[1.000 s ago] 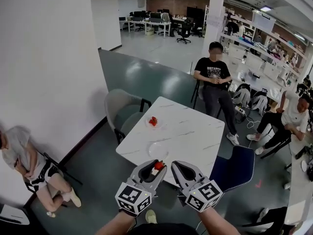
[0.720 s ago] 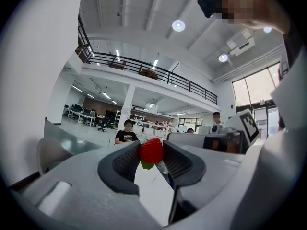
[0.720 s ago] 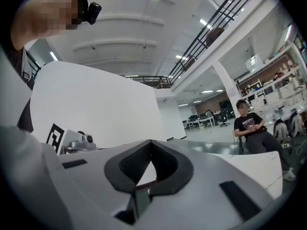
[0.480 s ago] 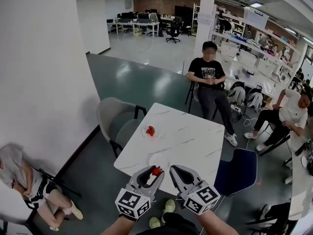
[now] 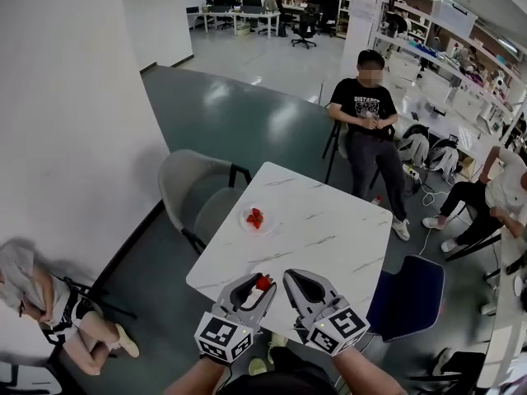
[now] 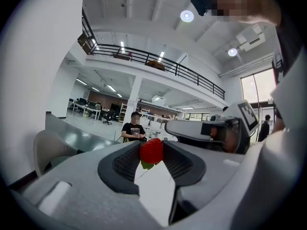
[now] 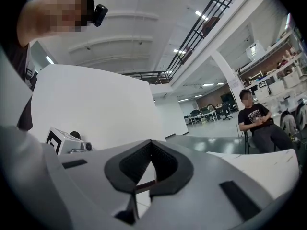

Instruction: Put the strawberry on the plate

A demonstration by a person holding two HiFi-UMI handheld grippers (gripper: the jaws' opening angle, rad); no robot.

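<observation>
The left claw (image 5: 262,285) pinches the strawberry (image 5: 263,282) between its tips, well apart from the plate (image 5: 245,224), on its near side. The plate lies straight ahead on the counter (image 5: 329,229) and carries red fruit. The right claw (image 5: 292,280) is closed on nothing and is no nearer to the plate.

clear: table (image 5: 329,237) middle and right | blocked: plate (image 5: 246,223) — left edge

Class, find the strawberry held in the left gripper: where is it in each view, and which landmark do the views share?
Head view: strawberry low centre, between the jaws of the left gripper.
Left gripper view: strawberry at centre, pinched at the jaw tips.
Right gripper view: not in it.
Shared landmark: the seated person in a black T-shirt.
</observation>
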